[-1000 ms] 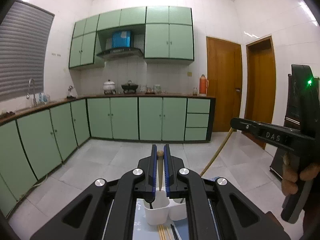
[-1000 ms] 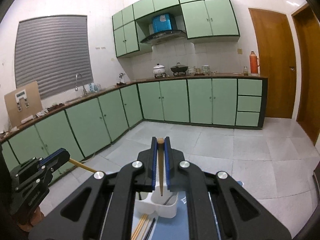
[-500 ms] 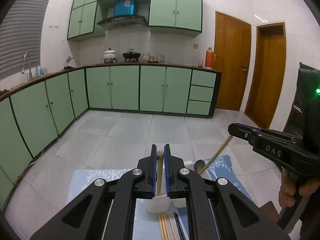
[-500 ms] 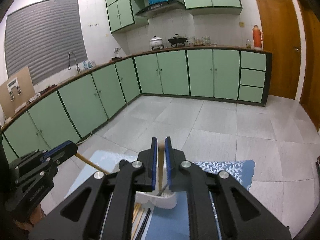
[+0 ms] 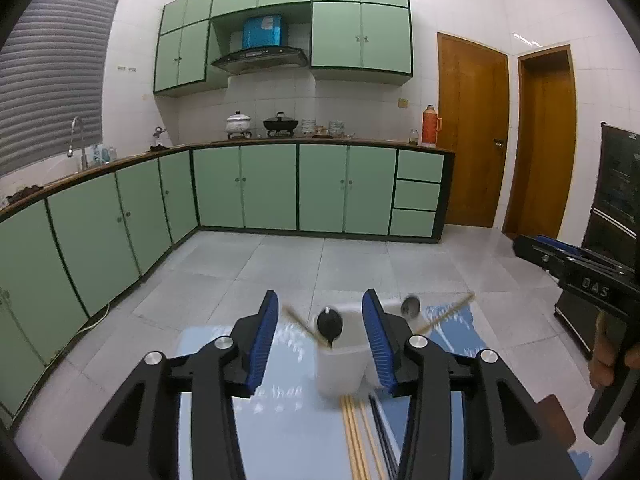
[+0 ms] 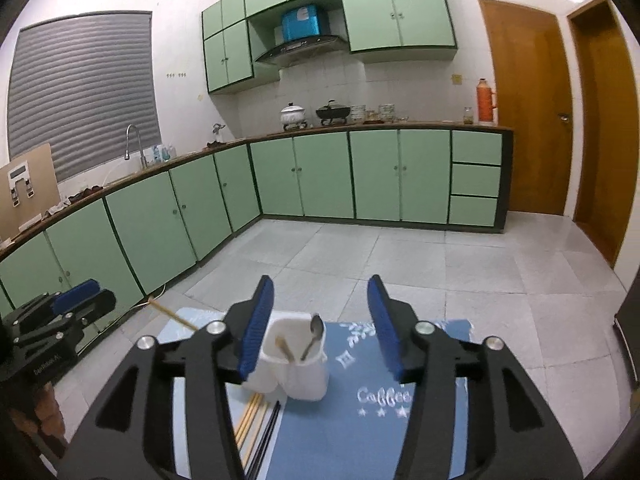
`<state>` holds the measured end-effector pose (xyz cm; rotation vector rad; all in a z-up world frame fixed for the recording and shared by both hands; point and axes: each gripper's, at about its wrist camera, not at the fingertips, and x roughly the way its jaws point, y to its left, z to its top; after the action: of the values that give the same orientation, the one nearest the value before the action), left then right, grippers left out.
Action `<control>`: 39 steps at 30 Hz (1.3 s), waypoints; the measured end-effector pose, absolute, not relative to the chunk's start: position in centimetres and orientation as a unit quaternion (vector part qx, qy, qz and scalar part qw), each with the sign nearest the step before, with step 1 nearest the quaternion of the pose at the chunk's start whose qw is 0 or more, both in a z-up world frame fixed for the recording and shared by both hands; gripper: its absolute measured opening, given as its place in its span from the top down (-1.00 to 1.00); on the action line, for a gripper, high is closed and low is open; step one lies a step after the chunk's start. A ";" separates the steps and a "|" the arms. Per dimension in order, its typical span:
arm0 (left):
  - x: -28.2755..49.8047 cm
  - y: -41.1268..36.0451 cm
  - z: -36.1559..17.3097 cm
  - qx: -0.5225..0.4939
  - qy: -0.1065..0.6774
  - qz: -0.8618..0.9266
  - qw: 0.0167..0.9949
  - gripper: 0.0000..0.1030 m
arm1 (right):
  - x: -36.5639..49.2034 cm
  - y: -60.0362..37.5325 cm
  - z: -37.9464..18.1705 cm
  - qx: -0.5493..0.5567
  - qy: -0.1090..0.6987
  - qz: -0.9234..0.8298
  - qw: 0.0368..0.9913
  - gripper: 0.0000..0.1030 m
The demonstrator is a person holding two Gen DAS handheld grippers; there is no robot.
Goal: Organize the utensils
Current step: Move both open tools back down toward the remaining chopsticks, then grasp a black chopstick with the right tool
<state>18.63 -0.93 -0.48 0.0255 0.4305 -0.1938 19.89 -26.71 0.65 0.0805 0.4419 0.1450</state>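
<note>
Green kitchen cabinets (image 5: 248, 188) line the room behind your blue mat (image 6: 360, 420). Your left gripper (image 5: 320, 332) and right gripper (image 6: 318, 320) have just been opening; both pairs of fingers stand apart, pressing on nothing. Between and just beyond them stands the white utensil holder (image 6: 296, 372), holding a spoon (image 6: 314, 334) and wooden sticks. Chopsticks (image 5: 356, 436) lie just nearer you.

"DAS" in raised letters on the black body of the right gripper (image 5: 592, 280), seen right of the left fingers. "Coffee" in white script, with small stars beneath, on the blue cloth mat (image 6: 384, 396), between the right fingers. Small lettering on the left gripper's black body (image 6: 44, 368): unreadable.
</note>
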 end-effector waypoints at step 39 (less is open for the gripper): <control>8.8 2.8 -19.3 0.017 0.390 -0.061 0.919 -0.14 | 5.6 -16.6 -20.9 0.001 0.391 0.064 0.918 0.04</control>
<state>8.83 2.83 -19.30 0.0341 0.8021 -0.1259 5.57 -16.62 -20.89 0.0014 0.8039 0.1322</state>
